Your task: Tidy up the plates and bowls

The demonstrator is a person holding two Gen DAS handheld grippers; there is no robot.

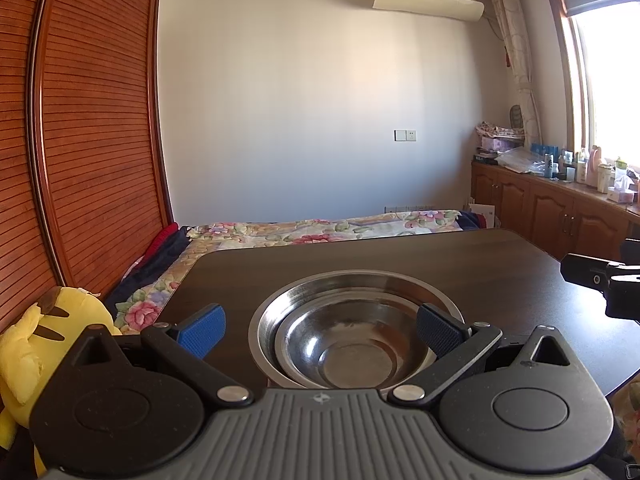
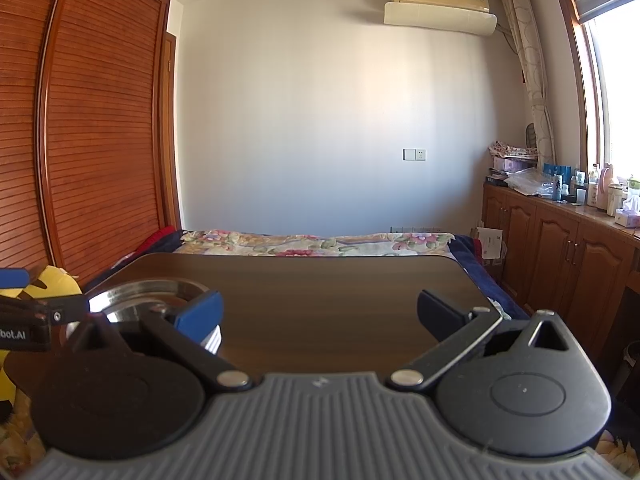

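Note:
A stack of steel bowls stands on the dark wooden table (image 1: 400, 256): a smaller bowl (image 1: 352, 356) nests inside a larger one (image 1: 280, 304). My left gripper (image 1: 320, 330) is open, its blue-padded fingers spread on either side of the stack's near rim, holding nothing. In the right wrist view the same stack (image 2: 148, 296) sits at the left, partly hidden behind my right gripper's left finger (image 2: 200, 314). My right gripper (image 2: 320, 316) is open and empty over bare table (image 2: 320, 288). The left gripper's side shows at that view's left edge (image 2: 40, 316).
A bed with a floral cover (image 1: 320, 232) lies beyond the table's far edge. A yellow plush toy (image 1: 48, 340) sits left of the table by the slatted wooden wardrobe (image 1: 92, 140). Wooden cabinets with bottles (image 1: 560, 208) line the right wall under the window.

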